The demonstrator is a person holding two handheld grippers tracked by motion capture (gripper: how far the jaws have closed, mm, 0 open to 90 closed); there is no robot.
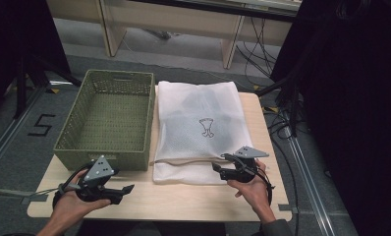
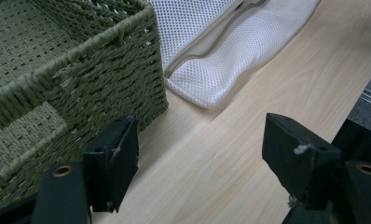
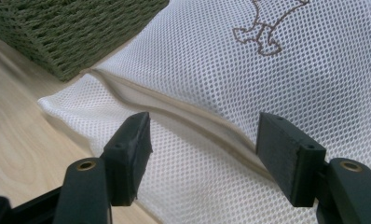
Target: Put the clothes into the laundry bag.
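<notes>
Mesh laundry bag (image 1: 198, 128) lies flat on the worktop (image 1: 183, 199), right of the green woven basket (image 1: 110, 118) & touching or just beside its long wall; zip edge faces the person, prob. so the opening can be reached w/o turning the bag. Basket sits empty w/ mouth up alongside, handy as a drop-off or source for whatever goes w/ the bag. Right tongs (image 1: 222, 168) are at the bag's near right corner, level w/ the zip seam (image 3: 207, 123); jaws stand wide, straddling the seam, pads (image 3: 134, 140) not pressing on the mesh, so nothing held. Looks like a line-up to pinch the zip edge. Left tongs (image 1: 127, 189) hover low over bare wood by the basket's near corner, jaws also wide & empty, pointing toward the bag's near left corner (image 2: 202, 93), still apart from it.
</notes>
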